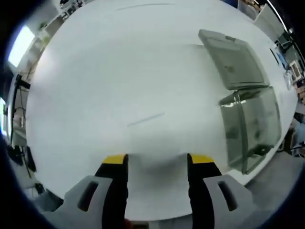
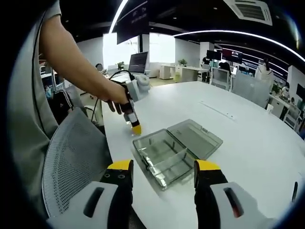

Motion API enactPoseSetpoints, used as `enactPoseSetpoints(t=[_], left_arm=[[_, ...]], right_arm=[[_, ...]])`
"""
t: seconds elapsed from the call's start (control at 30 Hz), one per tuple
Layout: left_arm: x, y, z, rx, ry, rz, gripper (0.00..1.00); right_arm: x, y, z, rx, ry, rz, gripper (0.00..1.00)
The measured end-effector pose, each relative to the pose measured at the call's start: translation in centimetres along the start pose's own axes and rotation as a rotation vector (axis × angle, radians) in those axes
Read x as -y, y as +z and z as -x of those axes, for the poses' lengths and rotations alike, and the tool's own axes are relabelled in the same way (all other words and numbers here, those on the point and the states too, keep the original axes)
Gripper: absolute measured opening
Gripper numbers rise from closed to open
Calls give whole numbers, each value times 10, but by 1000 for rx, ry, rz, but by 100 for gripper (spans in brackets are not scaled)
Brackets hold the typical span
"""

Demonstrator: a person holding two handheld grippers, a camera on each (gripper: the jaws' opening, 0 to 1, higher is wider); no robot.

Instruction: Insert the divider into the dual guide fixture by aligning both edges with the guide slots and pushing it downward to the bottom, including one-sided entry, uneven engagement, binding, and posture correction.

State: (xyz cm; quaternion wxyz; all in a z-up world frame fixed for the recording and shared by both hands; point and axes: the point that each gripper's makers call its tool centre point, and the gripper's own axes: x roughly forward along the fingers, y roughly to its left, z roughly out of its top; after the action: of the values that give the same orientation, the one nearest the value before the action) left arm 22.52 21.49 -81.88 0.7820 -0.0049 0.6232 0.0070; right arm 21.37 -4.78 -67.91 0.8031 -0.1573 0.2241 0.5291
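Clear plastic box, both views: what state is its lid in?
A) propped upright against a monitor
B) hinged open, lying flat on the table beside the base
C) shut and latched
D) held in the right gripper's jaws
B: in the right gripper view the lid lies flat on the white table, joined along one edge to the open clear plastic box; both grippers' jaws stand apart and empty.

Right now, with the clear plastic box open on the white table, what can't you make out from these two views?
- Divider: the clear plastic box shows ribs inside in the right gripper view, too small to tell if a loose divider sits there.
- Guide slots: blurred through the transparent walls in the left gripper view.
- Left gripper: seen side-on at a distance in the right gripper view.
- Box lid: hinge too small to judge.
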Motion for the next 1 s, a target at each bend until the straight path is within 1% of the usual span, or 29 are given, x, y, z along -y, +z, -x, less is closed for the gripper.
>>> enactPoseSetpoints(t=[0.1, 0.27, 0.4, 0.5, 0.67, 1.0], left_arm=[[0, 0, 0, -3, 22, 3, 46], [0, 0, 0, -17, 31, 38, 45], [4, 1, 0, -22, 28, 23, 39], [3, 1, 0, -24, 26, 22, 38], [3, 0, 1, -33, 25, 10, 31], [1, 0, 0, -26, 20, -7, 31]], right_arm=[[0, 0, 0, -1, -2, 1, 48], [0, -2, 0, -5, -1, 3, 47], [0, -2, 0, -2, 0, -2, 47], [0, -3, 0, -4, 0, -1, 47], [1, -4, 1, -5, -2, -2, 47], [1, -3, 2, -7, -2, 2, 47]])
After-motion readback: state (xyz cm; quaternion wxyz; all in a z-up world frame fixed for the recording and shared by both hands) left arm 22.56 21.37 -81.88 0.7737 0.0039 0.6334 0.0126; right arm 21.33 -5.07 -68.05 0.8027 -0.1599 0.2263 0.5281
